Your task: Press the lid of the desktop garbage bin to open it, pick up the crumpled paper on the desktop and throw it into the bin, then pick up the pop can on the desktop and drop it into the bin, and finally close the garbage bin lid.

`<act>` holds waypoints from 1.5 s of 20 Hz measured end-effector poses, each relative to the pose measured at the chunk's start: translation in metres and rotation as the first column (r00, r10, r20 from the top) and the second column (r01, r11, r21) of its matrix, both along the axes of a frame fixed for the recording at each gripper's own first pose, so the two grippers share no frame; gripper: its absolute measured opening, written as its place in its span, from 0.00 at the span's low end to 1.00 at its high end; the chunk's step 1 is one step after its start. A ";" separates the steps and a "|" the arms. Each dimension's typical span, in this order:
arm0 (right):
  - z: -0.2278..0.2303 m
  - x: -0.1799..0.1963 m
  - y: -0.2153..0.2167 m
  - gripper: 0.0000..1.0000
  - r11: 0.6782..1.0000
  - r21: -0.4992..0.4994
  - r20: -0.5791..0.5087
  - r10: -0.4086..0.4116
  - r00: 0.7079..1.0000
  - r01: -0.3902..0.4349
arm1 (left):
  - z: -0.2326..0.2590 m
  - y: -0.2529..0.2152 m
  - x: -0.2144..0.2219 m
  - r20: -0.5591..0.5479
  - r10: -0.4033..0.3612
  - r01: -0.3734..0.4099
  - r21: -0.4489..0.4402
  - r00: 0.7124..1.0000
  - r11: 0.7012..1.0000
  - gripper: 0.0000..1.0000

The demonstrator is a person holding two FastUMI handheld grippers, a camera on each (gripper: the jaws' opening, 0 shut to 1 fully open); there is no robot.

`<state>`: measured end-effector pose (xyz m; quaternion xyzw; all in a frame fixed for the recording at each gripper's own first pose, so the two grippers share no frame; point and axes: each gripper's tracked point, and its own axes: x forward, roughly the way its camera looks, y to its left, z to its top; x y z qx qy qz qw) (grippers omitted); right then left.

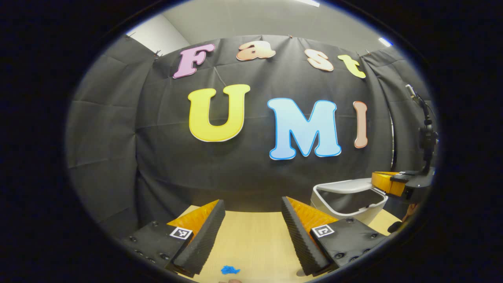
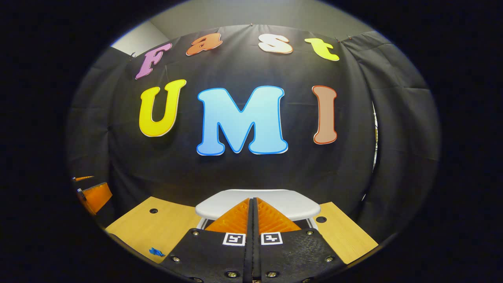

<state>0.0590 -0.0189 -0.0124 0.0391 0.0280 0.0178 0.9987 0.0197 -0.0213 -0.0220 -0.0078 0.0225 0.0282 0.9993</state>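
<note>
Right now the left gripper (image 1: 253,232) hangs over the wooden table (image 1: 251,236) with its two fingers spread wide apart and nothing between them. Bare table shows in the gap. Near the bottom of the left gripper view a small blue scrap (image 1: 230,270) lies on the table, close to the gripper's left finger.

To the right in the left gripper view stands the white garbage bin (image 1: 349,200). It sits toward the far edge of the table, just beside the left gripper's right finger. Its top looks dark inside a white rim, and from here it is hard to tell if that is an open mouth or a dark lid. The right gripper (image 1: 397,182) reaches in from the right, over the bin's right edge. Behind it a dark stand (image 1: 426,133) rises up.

In the right gripper view the right gripper (image 2: 252,202) has its two fingers pressed flat together with nothing between them. Their tips point at the white lid (image 2: 257,204) of the bin, right in the middle, and seem to be on it or just above it. Wooden table (image 2: 157,228) shows on both sides, with a small round hole on each side. The blue scrap (image 2: 156,252) lies at the near left. At the far left edge a bit of the left gripper (image 2: 92,194) peeks in.
</note>
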 end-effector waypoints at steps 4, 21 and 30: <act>0.014 -0.001 -0.001 0.00 1.000 -0.002 0.045 -0.003 0.999 0.004 | -0.001 -0.001 0.000 0.005 -0.003 0.003 0.001 1.000 1.000 0.95; 0.035 0.000 0.004 0.00 1.000 -0.018 0.086 0.014 0.996 -0.012 | -0.013 0.008 -0.002 -0.017 0.027 -0.028 -0.028 0.999 0.999 0.95; 0.038 -0.005 0.004 0.04 1.000 -0.015 0.090 0.012 0.996 -0.011 | -0.016 0.006 -0.009 -0.025 0.021 -0.022 -0.028 0.999 0.999 0.95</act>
